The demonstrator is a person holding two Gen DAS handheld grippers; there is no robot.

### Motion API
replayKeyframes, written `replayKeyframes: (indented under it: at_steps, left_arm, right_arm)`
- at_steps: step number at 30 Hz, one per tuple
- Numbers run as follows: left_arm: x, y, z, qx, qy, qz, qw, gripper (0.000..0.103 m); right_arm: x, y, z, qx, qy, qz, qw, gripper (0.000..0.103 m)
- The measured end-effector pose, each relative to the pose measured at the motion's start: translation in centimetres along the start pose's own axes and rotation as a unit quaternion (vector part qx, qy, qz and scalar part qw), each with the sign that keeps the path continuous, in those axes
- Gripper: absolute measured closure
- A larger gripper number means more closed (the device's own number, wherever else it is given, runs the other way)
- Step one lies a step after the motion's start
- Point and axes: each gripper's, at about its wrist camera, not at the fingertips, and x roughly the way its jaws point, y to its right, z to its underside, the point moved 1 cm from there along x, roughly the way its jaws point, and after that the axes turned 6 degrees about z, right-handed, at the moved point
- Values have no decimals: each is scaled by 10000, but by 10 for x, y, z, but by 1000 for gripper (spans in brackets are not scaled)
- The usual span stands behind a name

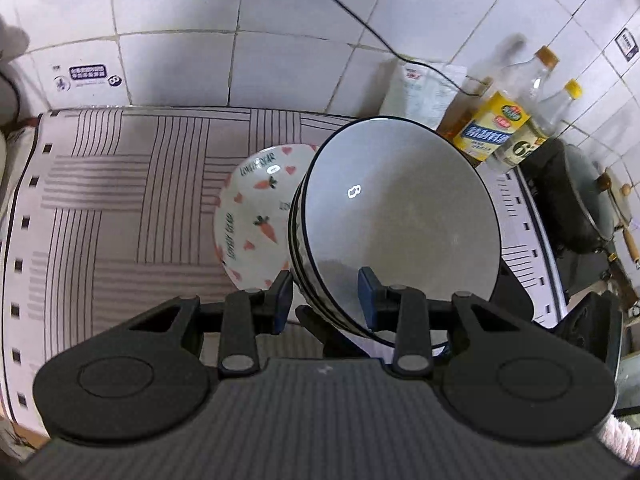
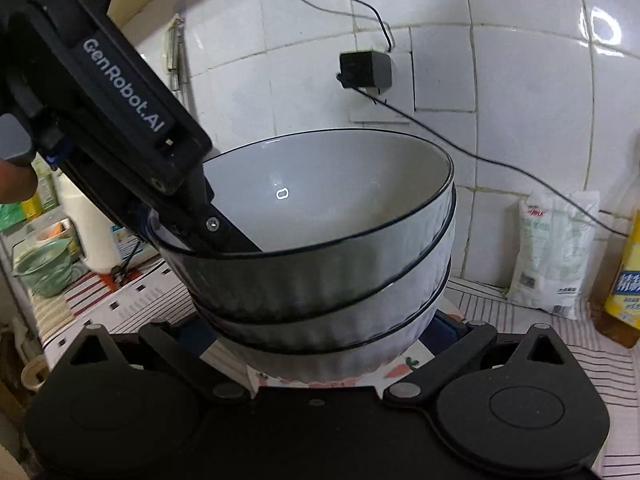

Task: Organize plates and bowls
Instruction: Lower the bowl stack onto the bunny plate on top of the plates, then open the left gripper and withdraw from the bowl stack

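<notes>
Three nested grey bowls with dark rims (image 1: 400, 208) hang tilted above the striped cloth (image 1: 120, 208). My left gripper (image 1: 326, 298) is shut on the near rim of the stack, one blue pad inside and one outside. In the right wrist view it (image 2: 216, 232) comes in from the upper left onto the rim of the stack (image 2: 320, 200). My right gripper (image 2: 320, 332) spans the bottom bowl, a finger against each side. A white bowl with carrots and hearts (image 1: 256, 216) lies on the cloth behind the stack, and its edge (image 2: 400, 368) peeks out beneath it.
Oil bottles (image 1: 496, 128) and a white bag (image 1: 424, 92) stand against the tiled wall at the right, with a lidded dark pot (image 1: 592, 196) beyond. A black adapter (image 2: 366, 70) with a cable hangs on the wall. A green cup (image 2: 44, 268) and a white bottle (image 2: 92, 232) stand at the left.
</notes>
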Motion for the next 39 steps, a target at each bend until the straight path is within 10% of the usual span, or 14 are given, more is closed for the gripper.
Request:
replayKeyframes:
  at_steps: [17,39]
  left_arm:
    - [87,-35,-34,515,-708,68,9961,69]
    - [90,-41,-39,351,-833,184,9957,62]
  right_arm:
    - [74,12,31,562,-615,593,9948,0]
    - [74,16,17,1062,-1628,817,9775,0]
